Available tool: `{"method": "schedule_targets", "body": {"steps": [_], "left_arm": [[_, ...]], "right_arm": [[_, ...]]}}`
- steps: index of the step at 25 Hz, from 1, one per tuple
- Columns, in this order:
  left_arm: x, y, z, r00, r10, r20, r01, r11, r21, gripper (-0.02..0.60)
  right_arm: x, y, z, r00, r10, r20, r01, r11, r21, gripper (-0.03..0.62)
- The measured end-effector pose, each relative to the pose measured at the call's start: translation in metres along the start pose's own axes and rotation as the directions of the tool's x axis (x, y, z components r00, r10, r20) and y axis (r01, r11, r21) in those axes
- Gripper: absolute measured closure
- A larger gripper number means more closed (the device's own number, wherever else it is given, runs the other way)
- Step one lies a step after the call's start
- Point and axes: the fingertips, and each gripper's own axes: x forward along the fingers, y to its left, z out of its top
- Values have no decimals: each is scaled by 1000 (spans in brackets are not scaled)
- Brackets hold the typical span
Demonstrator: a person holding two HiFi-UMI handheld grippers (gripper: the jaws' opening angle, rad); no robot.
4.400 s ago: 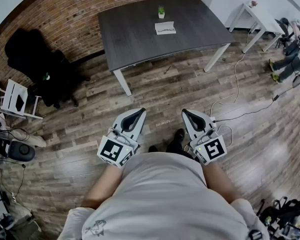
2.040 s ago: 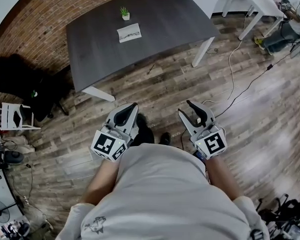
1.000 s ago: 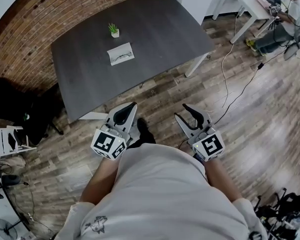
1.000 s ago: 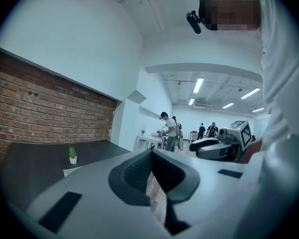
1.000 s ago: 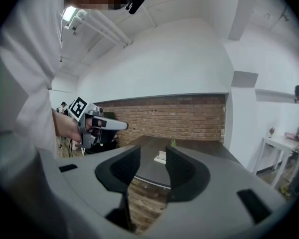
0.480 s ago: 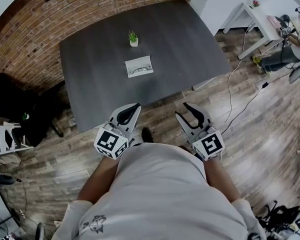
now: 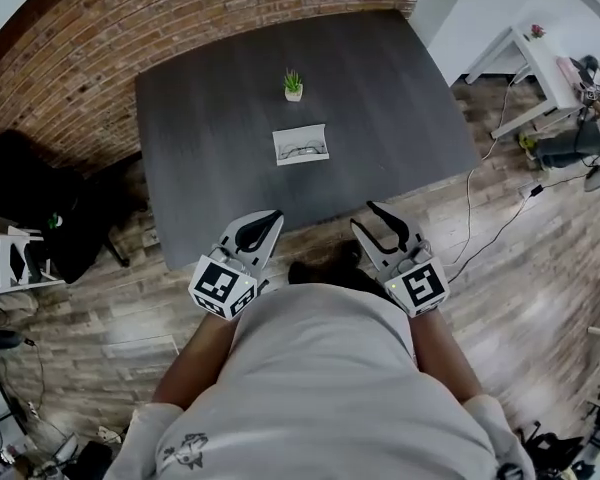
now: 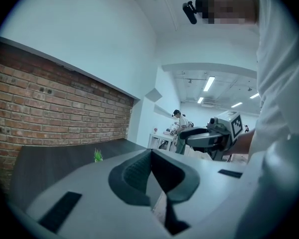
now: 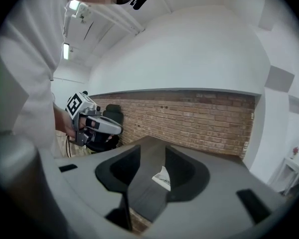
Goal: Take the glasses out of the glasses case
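The white glasses case (image 7: 300, 145) lies open on the dark grey table (image 7: 200, 168), and thin dark glasses show inside it. Both grippers hang in front of my body at the table's near edge, well short of the case. My left gripper (image 7: 263, 219) has its jaw tips touching, with nothing between them. My right gripper (image 7: 366, 215) is open and holds nothing. In the right gripper view the case (image 9: 163, 178) shows through the gap of that gripper (image 9: 152, 151). The left gripper view shows its own closed jaws (image 8: 150, 152) and the right gripper (image 8: 189, 133) beyond.
A small potted plant (image 7: 293, 85) stands on the table behind the case. A brick wall (image 7: 180, 8) runs behind the table. A black chair (image 7: 40, 218) is at the left, a white desk (image 7: 540, 58) at the right, and cables (image 7: 490, 238) lie on the wood floor.
I have walked up to the table: it and the case have come much nearer and moved toward the middle of the view. Both grippers stay held in front of my body.
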Motion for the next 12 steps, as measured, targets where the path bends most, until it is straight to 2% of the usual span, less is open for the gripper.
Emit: {"method": "schedule_targets", "body": {"steps": [3, 12], "left_arm": [[4, 6, -6, 1000, 21, -14, -21, 1000, 2, 571], [30, 35, 2, 987, 158, -18, -158, 987, -22, 571]], "right_arm": [[15, -10, -5, 999, 39, -9, -39, 999, -11, 447], [69, -50, -15, 979, 201, -41, -203, 978, -42, 447]]}}
